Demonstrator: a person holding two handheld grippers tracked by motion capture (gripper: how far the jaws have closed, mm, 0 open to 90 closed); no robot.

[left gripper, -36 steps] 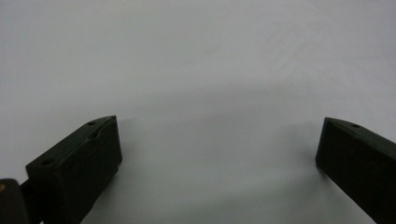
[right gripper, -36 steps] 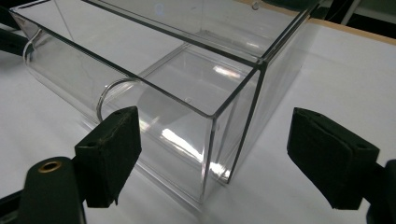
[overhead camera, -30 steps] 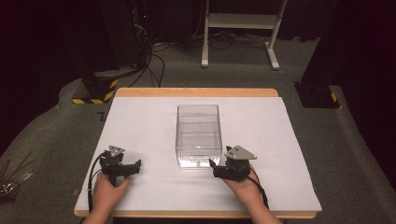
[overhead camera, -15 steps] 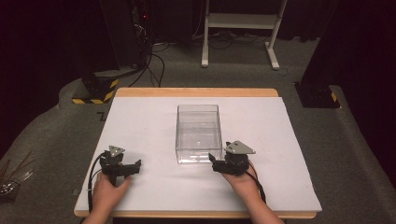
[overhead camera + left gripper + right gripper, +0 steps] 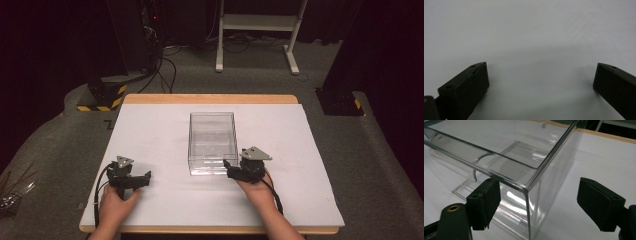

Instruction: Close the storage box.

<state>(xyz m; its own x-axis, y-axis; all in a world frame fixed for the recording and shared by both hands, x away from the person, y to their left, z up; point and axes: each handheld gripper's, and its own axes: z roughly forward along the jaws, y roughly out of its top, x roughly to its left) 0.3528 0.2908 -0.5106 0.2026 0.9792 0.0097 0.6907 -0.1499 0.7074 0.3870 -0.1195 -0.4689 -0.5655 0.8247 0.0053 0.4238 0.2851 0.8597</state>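
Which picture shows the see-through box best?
The high view: the whole clear box stands on the white table. The right gripper view gives just its near corner, close up, between the open right gripper. The left gripper view looks at bare table.

1. The box is clear plastic, glossy and smooth, with bright reflections on its walls.
2. The table has a wood edge, and its white cover looks matt and smooth.
3. The right gripper has matt black pads, slightly rough.
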